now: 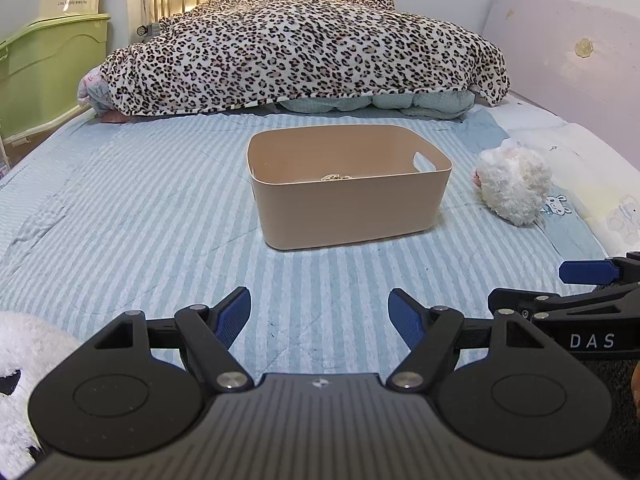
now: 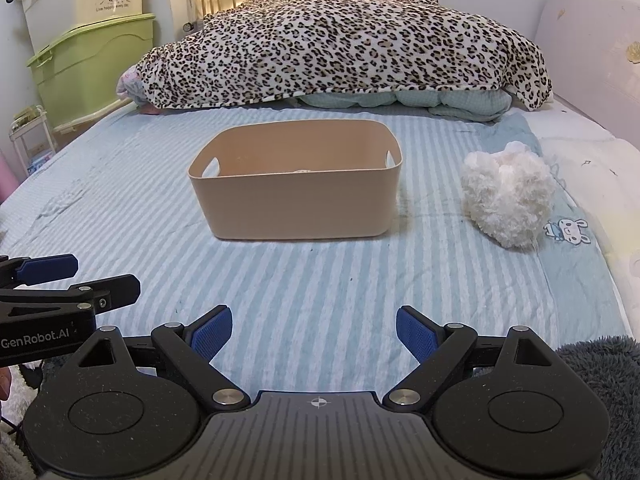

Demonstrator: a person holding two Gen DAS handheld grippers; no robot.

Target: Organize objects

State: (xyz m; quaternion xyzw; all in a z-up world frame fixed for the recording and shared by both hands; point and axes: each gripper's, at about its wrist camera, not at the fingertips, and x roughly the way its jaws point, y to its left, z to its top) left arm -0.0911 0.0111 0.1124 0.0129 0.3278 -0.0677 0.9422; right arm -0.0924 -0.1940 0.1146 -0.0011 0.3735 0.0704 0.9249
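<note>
A tan plastic bin (image 1: 352,216) (image 2: 296,204) stands in the middle of the striped bed. A small pale object (image 1: 335,178) lies on its floor. A fluffy white plush (image 1: 512,186) (image 2: 508,200) lies on the bed to the bin's right. My left gripper (image 1: 320,320) is open and empty, well short of the bin. My right gripper (image 2: 314,338) is also open and empty, level with it on its right. A white and black plush (image 1: 24,364) lies at the lower left beside my left gripper. A dark grey fluffy item (image 2: 600,384) lies by my right gripper.
A leopard-print blanket (image 1: 312,48) is heaped across the far end of the bed over a blue quilt (image 1: 380,102). Green and cream storage boxes (image 2: 96,60) stand at the left. A pink headboard (image 1: 568,52) and pale pillows (image 1: 580,168) run along the right.
</note>
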